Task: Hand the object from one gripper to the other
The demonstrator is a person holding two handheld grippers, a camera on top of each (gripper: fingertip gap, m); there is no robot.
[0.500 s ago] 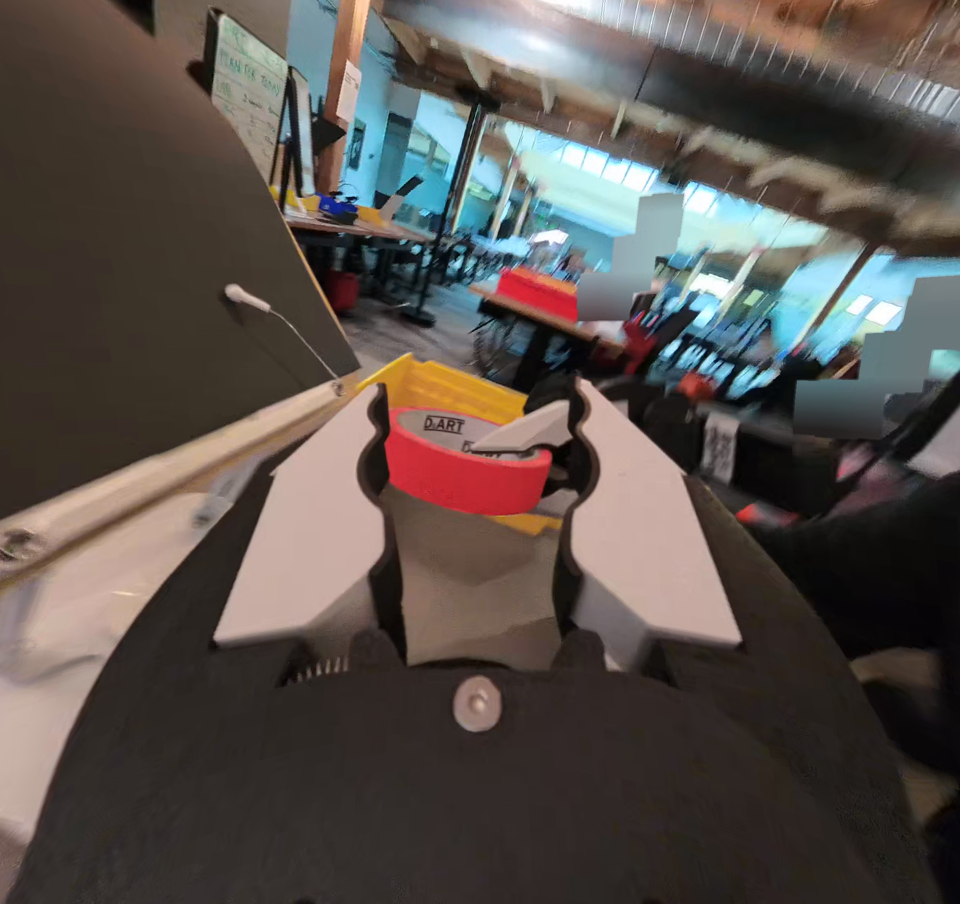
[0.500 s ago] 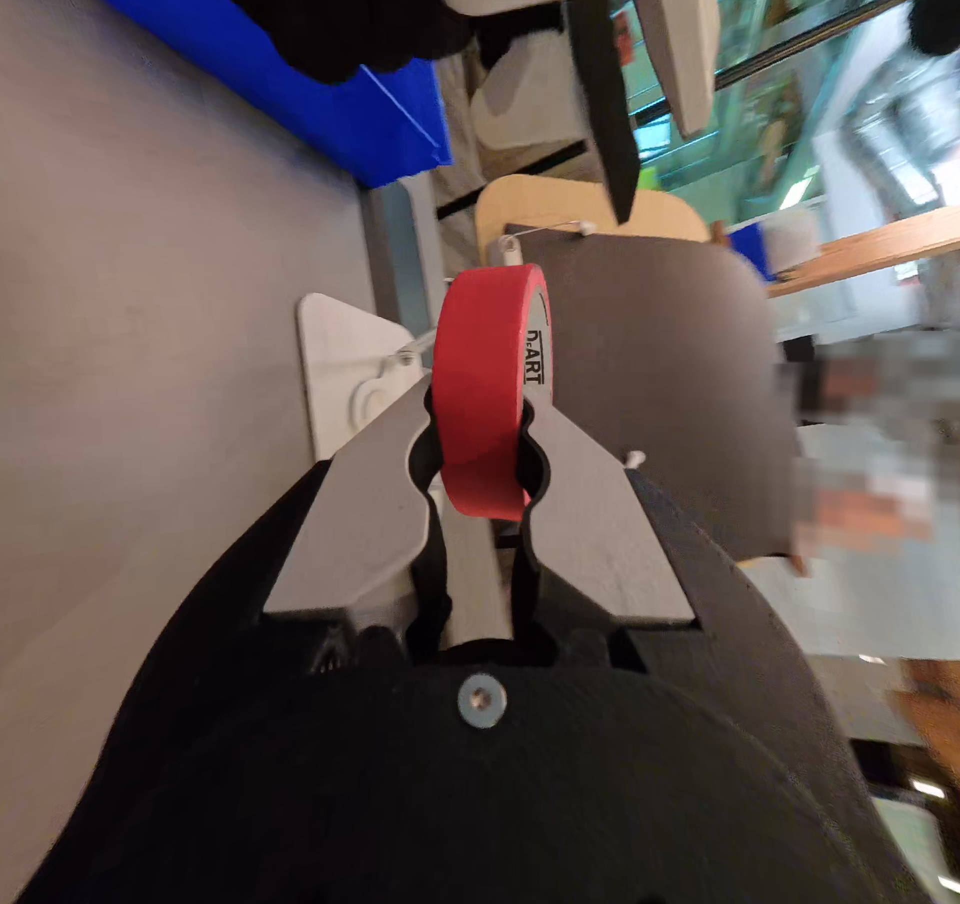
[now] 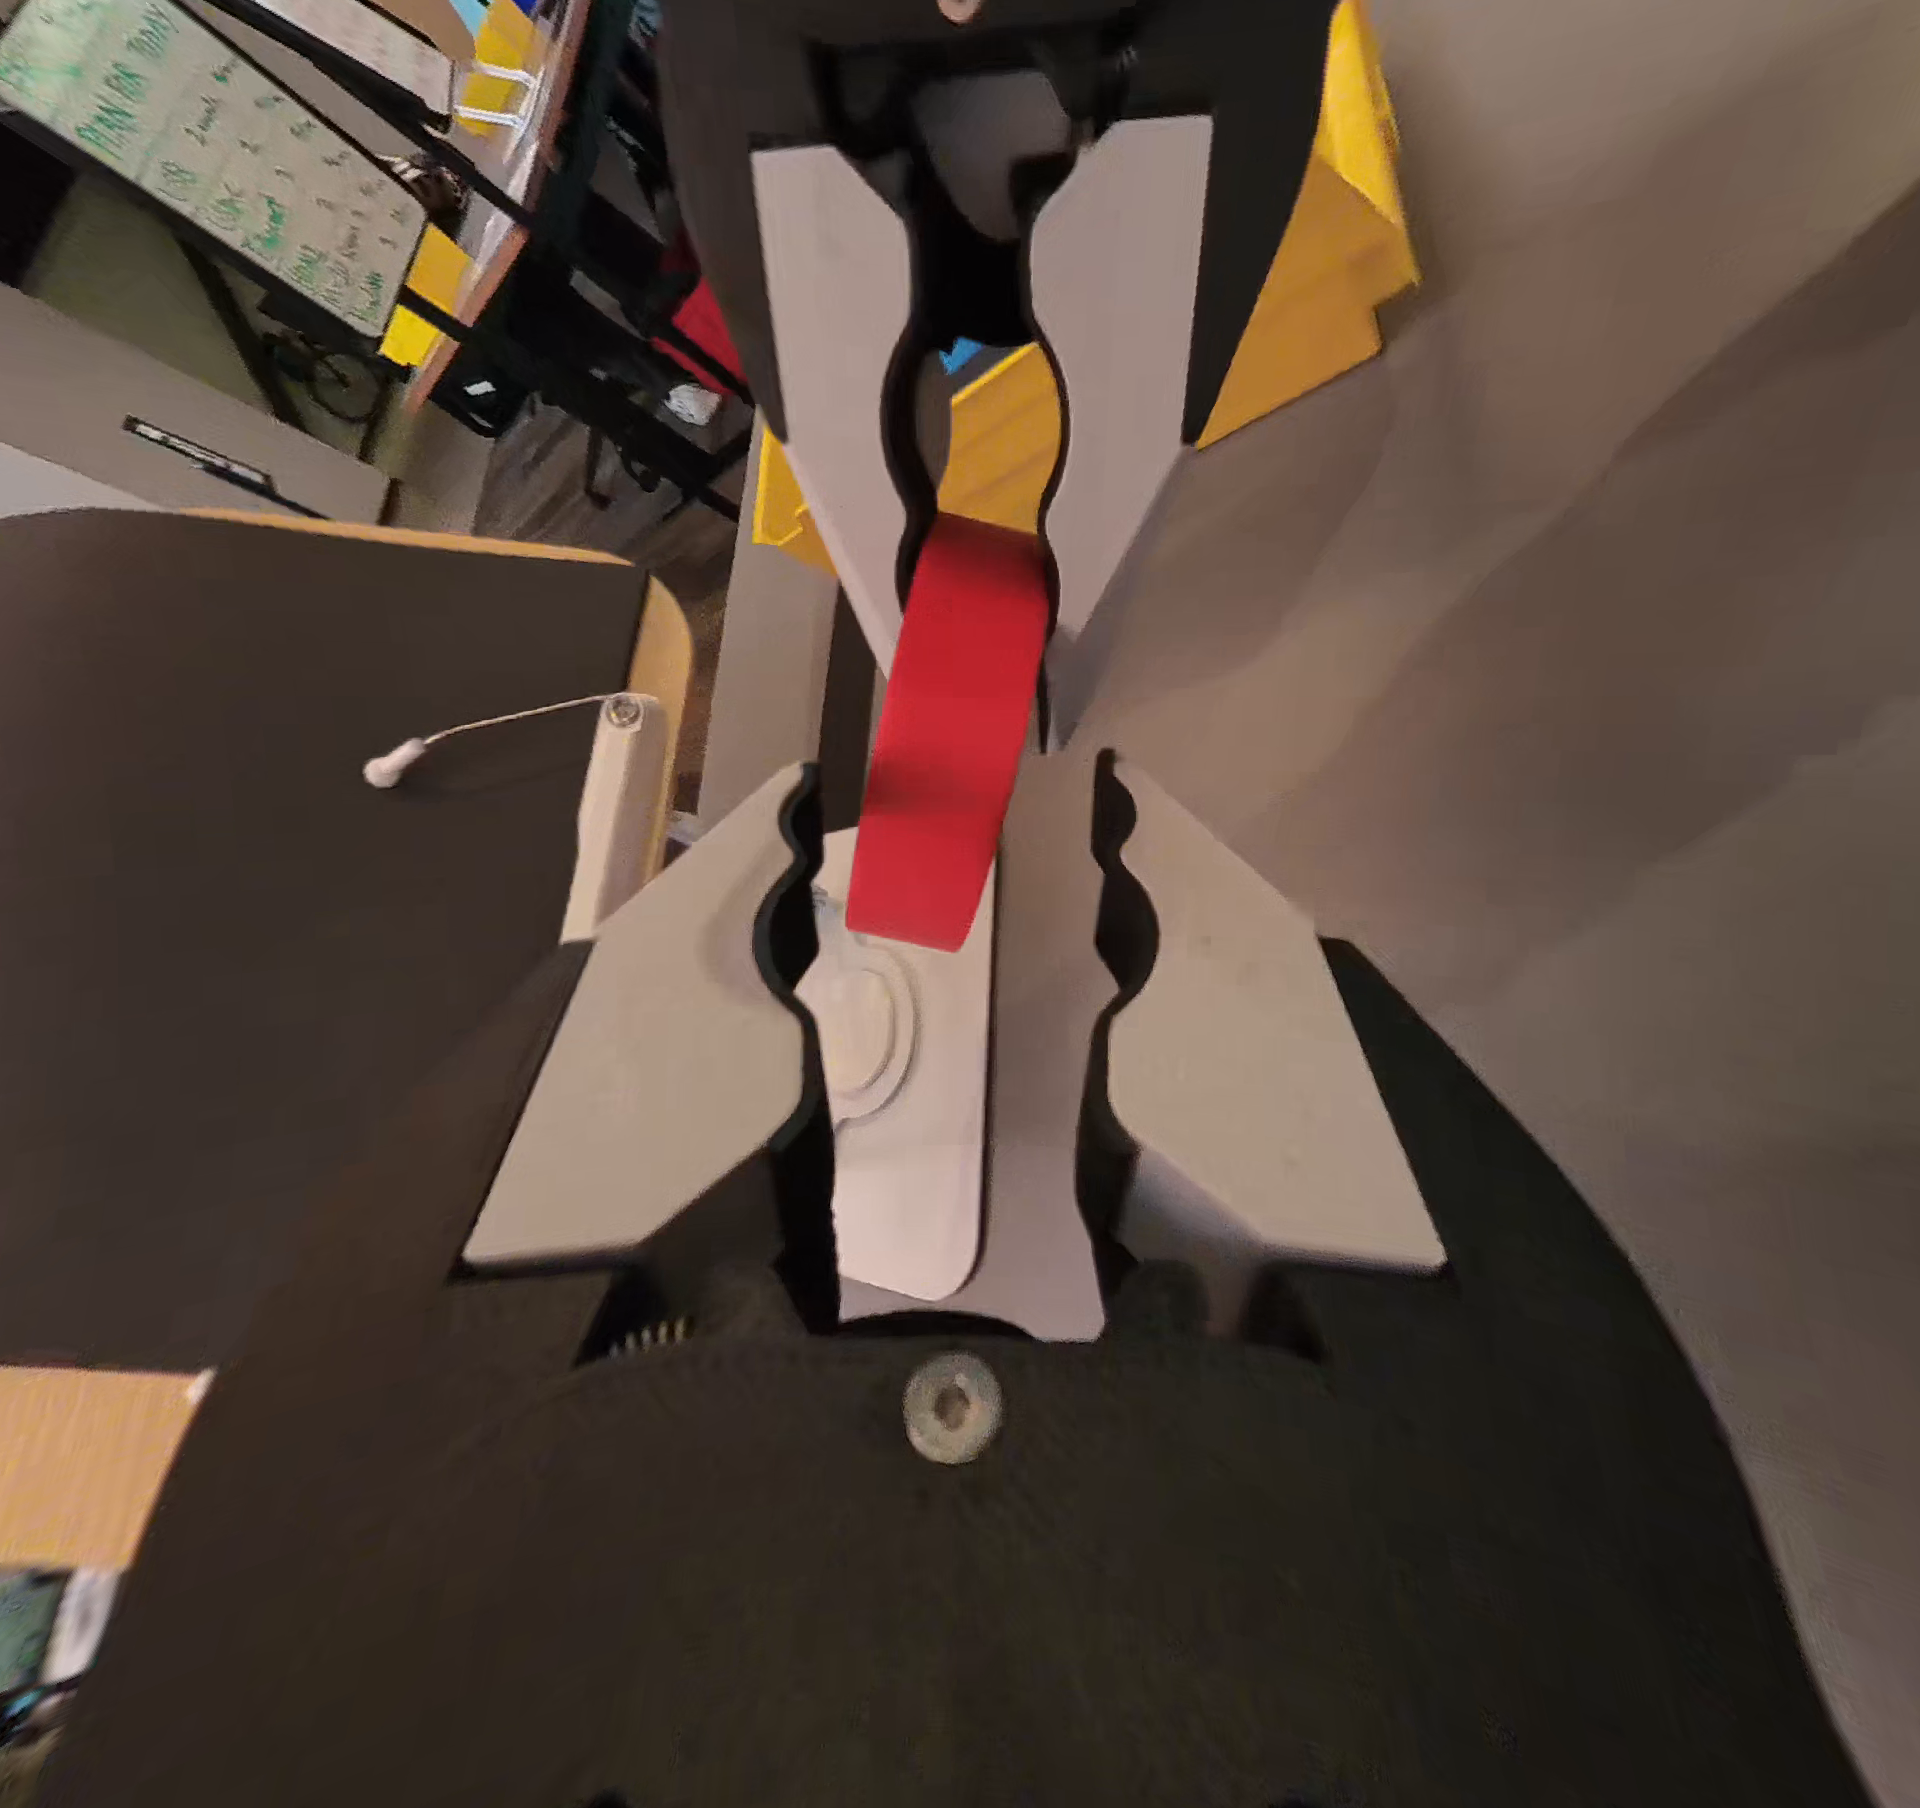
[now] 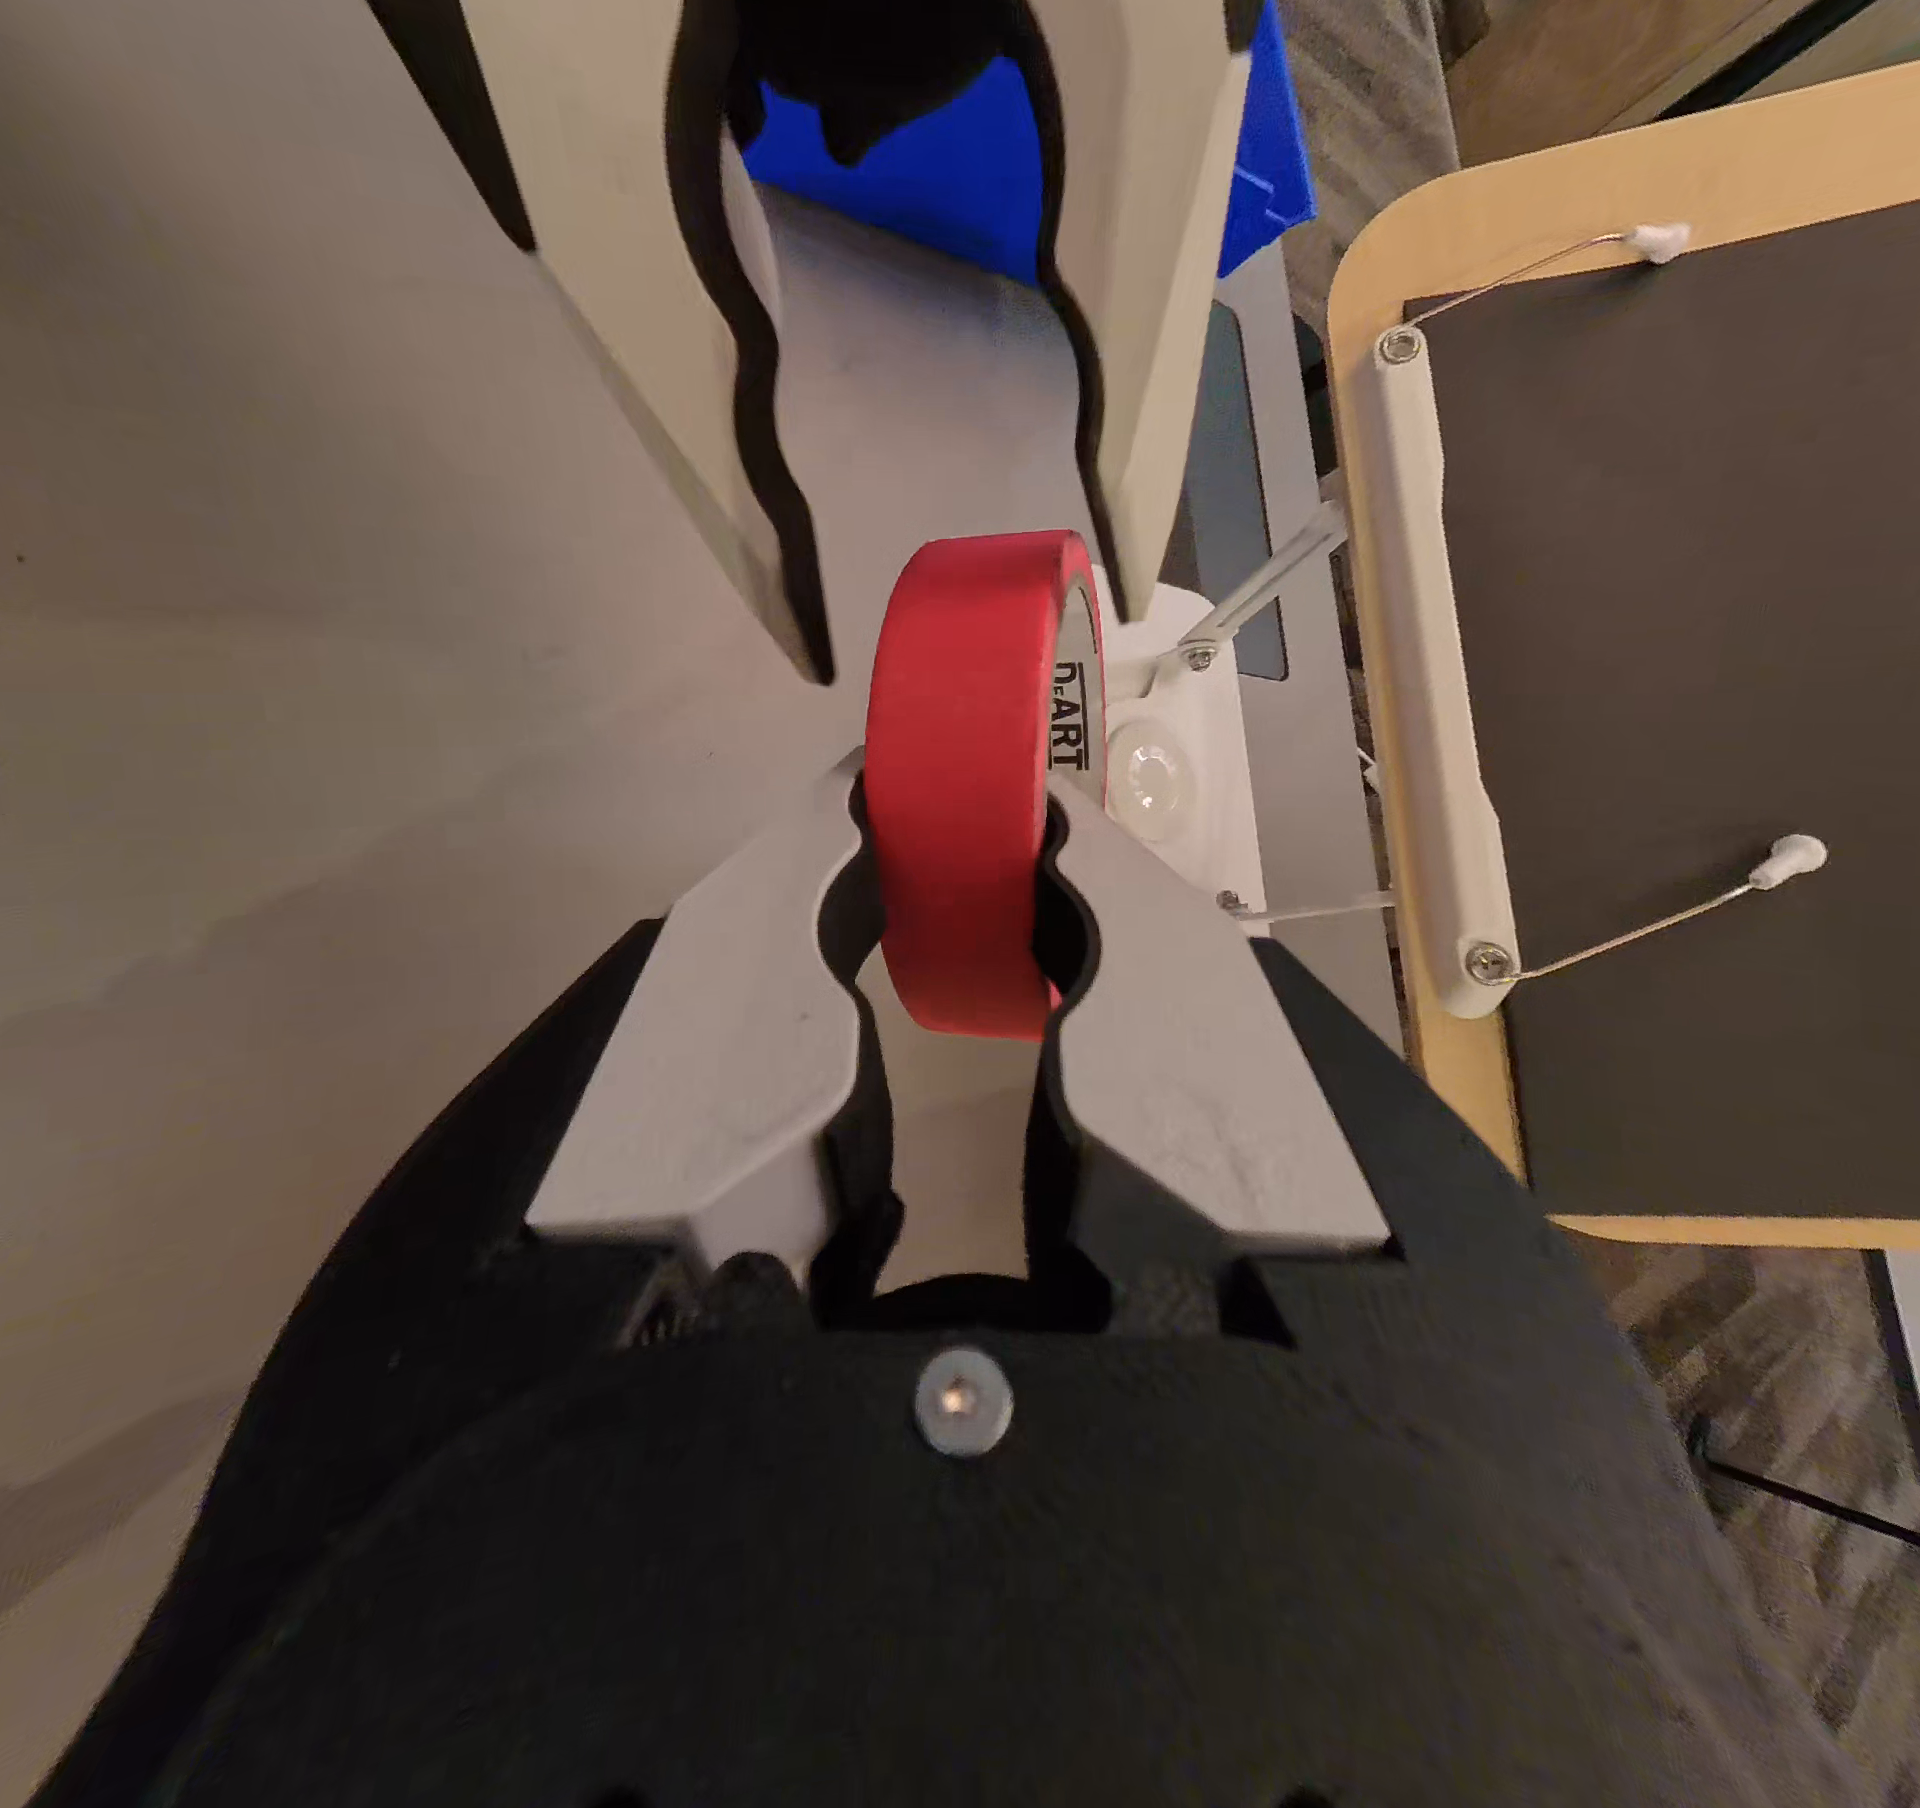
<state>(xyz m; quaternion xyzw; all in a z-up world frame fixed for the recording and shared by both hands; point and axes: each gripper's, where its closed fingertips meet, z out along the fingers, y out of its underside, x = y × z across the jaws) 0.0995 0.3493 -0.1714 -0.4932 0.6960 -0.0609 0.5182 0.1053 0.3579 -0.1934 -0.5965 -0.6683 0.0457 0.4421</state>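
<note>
Gripping the red tape roll (image 4: 961,792) edge-on, the right gripper (image 4: 956,885) has its jaws closed on the roll's two flat sides, low centre of the right wrist view. Roll stands upright between the white fingers (image 4: 727,1010), its printed inner rim facing right.

Left gripper (image 4: 935,563) enters from the top of that frame, jaws spread wide, tips either side of the roll's upper edge; contact cannot be told. In the left wrist view the left gripper (image 3: 951,844) sits low centre, jaws open with nothing held, and the red tape roll (image 3: 951,730) hangs from the right gripper (image 3: 977,553) at upper centre, its lower edge dipping between the left fingers (image 3: 675,1041).

Change from half a second ago: the left wrist view then looked across the room with the roll lying flat ahead; it now faces down onto the grey worktop (image 3: 1558,719). The left gripper then sat high and off to one side in the right wrist view; it now lines up straight over the roll.

Yellow bin (image 3: 1309,304) upper right, blue bin (image 4: 935,189) upper centre, black board (image 4: 1683,719) at right.
</note>
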